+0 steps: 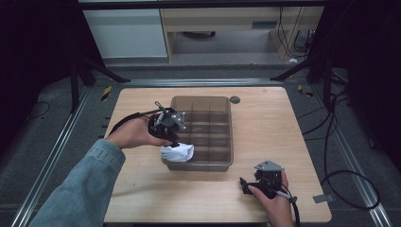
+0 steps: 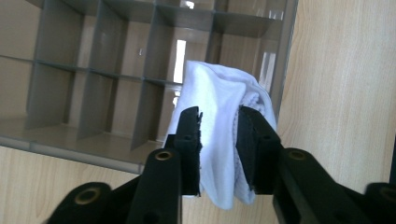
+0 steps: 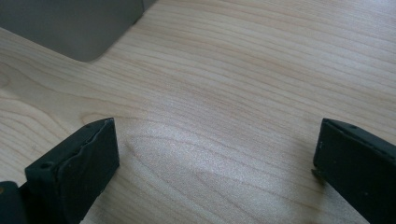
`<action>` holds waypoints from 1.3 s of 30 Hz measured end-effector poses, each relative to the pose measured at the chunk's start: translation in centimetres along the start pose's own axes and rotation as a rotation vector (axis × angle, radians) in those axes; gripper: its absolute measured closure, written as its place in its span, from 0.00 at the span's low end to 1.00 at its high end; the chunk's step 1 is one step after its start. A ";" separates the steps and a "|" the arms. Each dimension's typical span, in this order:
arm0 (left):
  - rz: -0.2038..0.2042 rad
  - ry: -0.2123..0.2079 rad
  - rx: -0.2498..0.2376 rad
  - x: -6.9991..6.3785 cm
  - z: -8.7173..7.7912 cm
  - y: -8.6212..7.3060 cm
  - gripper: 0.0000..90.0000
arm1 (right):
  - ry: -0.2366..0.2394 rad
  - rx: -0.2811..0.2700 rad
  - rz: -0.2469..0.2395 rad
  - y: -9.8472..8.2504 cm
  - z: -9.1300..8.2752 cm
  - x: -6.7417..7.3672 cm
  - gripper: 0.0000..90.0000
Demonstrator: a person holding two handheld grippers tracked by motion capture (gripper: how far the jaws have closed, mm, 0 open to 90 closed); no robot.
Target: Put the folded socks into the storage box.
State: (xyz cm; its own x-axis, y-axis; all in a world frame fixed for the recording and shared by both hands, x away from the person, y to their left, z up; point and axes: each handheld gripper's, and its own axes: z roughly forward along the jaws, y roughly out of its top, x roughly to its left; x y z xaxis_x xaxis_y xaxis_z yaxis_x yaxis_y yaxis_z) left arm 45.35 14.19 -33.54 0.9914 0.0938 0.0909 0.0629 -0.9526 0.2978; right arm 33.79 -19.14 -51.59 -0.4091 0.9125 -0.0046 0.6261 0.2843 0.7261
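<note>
Cloth (image 2: 219, 121): a small white bundle, pinched between the 2 jaws of the left gripper (image 2: 218, 140). In the high view it hangs at the near-left corner of the tray (image 1: 230, 137), over the rim; whether it rests in the corner cell or on the wall cannot be told. The tray is a grey box divided into open cells, standing mid-table (image 1: 283, 142).

Handling judgement: the cloth looks light, soft and limp, not fragile. It will sag and fold under its own weight, and loose ends may snag on the cell walls. The best hold is across the bunched middle, as now, so little trails.

The right gripper (image 3: 215, 158) sits low over bare table near the person's side, jaws spread wide with nothing between them, well apart from the tray.
</note>
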 end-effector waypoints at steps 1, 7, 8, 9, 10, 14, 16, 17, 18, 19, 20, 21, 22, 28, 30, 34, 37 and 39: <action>0.000 0.004 -0.001 0.1 -0.1 0.1 0.78 | 0.000 0.000 0.000 0.0 0.0 0.0 0.00; -0.002 0.038 -0.014 0.5 -0.8 0.6 0.96 | 0.000 0.000 0.000 0.0 0.0 0.0 0.00; -0.012 0.046 -0.024 0.7 -1.0 0.6 0.96 | 0.000 0.000 0.000 0.0 0.0 0.0 0.00; -0.015 0.047 -0.025 0.8 -1.1 0.7 0.99 | 0.000 0.000 0.000 0.0 0.0 0.0 0.00; -0.015 0.046 -0.033 0.9 -1.1 0.7 0.99 | 0.000 0.000 0.000 0.0 0.0 0.0 0.00; -0.018 0.046 -0.012 1.2 -0.8 0.8 1.00 | 0.000 0.000 0.000 0.0 0.0 0.0 0.00; -0.019 0.045 0.002 1.4 -0.4 0.7 1.00 | 0.000 0.000 -0.001 0.0 0.0 0.0 0.00; -0.019 0.045 0.002 1.4 -0.4 0.7 1.00 | 0.000 0.000 -0.001 0.0 0.0 0.0 0.00; -0.021 0.043 0.005 1.5 -0.2 0.7 1.00 | 0.000 0.000 0.000 0.0 0.0 0.0 0.00; -0.024 0.042 0.006 1.6 0.1 0.7 1.00 | 0.000 0.000 0.000 0.0 0.0 0.0 0.00; -0.018 0.043 0.014 1.6 0.4 0.8 1.00 | 0.000 0.000 -0.001 0.0 0.0 0.0 0.00; -0.012 0.044 0.019 1.6 0.6 1.0 1.00 | 0.000 0.000 0.000 0.0 0.0 0.0 0.00; -0.010 0.043 0.020 1.6 0.8 1.1 1.00 | 0.000 0.000 0.000 0.0 0.0 0.0 0.00; 0.017 0.038 0.038 1.2 2.3 1.8 1.00 | 0.000 0.000 0.000 0.0 0.0 0.0 0.00; 0.025 0.036 0.051 1.2 2.9 1.9 1.00 | 0.000 0.000 0.000 0.0 0.0 0.0 0.00; 0.031 0.027 0.051 1.0 3.6 1.9 1.00 | 0.000 0.000 -0.001 0.0 0.0 0.0 0.00; 0.030 0.019 0.062 1.0 4.2 1.7 1.00 | 0.000 0.000 0.000 0.0 0.0 0.0 0.00; 0.024 0.020 0.066 1.0 4.6 1.3 1.00 | 0.000 0.000 0.000 0.0 0.0 0.0 0.00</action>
State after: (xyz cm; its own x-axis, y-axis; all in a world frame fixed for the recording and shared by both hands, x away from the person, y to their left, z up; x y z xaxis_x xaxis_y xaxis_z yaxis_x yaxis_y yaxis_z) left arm 46.92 11.74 -37.43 0.9903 0.0762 0.1160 0.0476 -0.9716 0.2316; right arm 33.80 -19.14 -51.59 -0.4094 0.9123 -0.0048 0.6259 0.2847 0.7260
